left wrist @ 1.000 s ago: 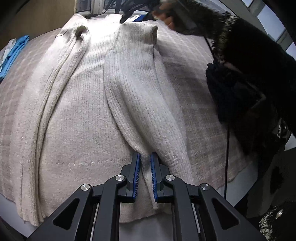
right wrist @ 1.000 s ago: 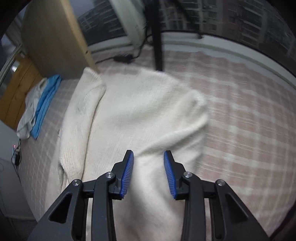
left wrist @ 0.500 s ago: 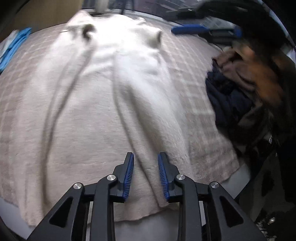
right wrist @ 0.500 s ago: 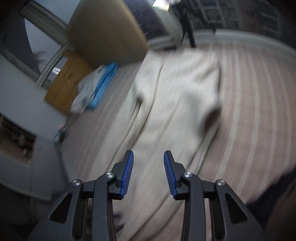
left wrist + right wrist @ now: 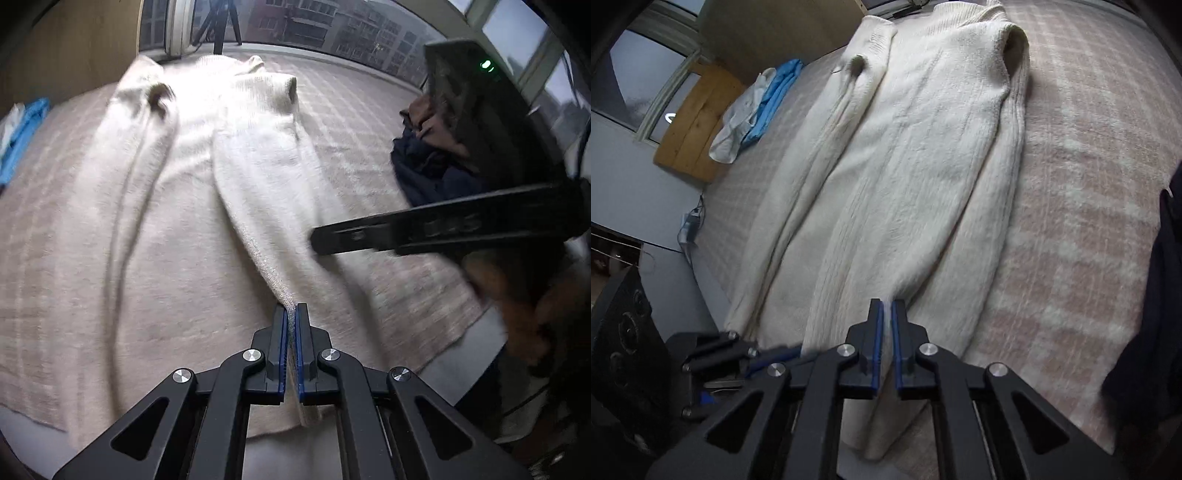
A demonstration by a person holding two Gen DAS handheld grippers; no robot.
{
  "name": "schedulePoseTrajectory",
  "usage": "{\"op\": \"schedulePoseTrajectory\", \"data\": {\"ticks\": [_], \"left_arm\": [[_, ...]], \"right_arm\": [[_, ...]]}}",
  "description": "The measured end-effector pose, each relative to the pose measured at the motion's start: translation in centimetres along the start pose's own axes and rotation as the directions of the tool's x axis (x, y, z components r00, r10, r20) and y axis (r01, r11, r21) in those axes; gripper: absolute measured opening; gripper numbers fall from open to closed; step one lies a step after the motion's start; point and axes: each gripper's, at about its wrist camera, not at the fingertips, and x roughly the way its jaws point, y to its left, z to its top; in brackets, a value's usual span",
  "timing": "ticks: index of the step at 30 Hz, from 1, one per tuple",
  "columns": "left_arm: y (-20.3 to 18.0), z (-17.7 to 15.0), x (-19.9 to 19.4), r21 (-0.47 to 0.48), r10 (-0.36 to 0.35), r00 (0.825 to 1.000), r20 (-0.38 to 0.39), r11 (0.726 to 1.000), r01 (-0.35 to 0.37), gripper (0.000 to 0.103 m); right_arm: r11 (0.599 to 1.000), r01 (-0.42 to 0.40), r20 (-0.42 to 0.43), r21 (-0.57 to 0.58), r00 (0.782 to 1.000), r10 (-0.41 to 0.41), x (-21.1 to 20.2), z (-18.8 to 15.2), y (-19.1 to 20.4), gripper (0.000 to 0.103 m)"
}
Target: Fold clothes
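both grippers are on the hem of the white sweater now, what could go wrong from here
1. The left gripper pinches only a thin edge of the white sweater; the knit may slip out when lifted.
2. The right gripper has jaws nearly shut on a fold beside it; uneven pulling could skew the fold.
3. The folded-in sleeve lies loose on top and could slide off as the hem is raised.

The right gripper (image 5: 887, 308) pinches the hem of a cream sweater (image 5: 916, 155) lying lengthwise on a checked blanket (image 5: 1089, 184); blue cloth (image 5: 775, 96) lies far left.
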Motion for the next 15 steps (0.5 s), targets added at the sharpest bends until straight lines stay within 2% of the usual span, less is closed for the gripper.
{"op": "schedulePoseTrajectory", "data": {"ticks": [2,5,8,11,15], "left_arm": [[0.5,-0.5,0.3,0.007,0.025,1.000,-0.014,1.000,-0.025,0.004],[1.2,-0.9,-0.1,-0.025,-0.008,1.000,-0.002,1.000,0.008,0.004],[0.8,-1.4,-1.0,-0.003,-0.026,1.000,0.015,1.000,0.026,0.004],[0.7,-1.4,-0.5,0.005,-0.003,1.000,0.009,1.000,0.003,0.004],[0.5,-2.2,-1.8,0.013,-0.044,0.999,0.014,0.999,0.044,0.005]], "right_arm": [[1.000,-0.003,-0.028,0.010,1.000,0.003,0.3,-0.3,-0.1,0.005],[1.000,0.017,-0.065,-0.007,0.998,-0.017,1.5,-0.8,0.1,0.005],[0.999,0.023,-0.070,-0.047,0.997,-0.026,1.6,-0.9,0.8,0.005],[0.998,0.060,-0.069,-0.029,0.996,-0.061,1.9,-0.2,0.4,0.011],[0.995,0.071,-0.092,-0.076,0.993,-0.078,2.4,-0.5,0.8,0.005]]}}
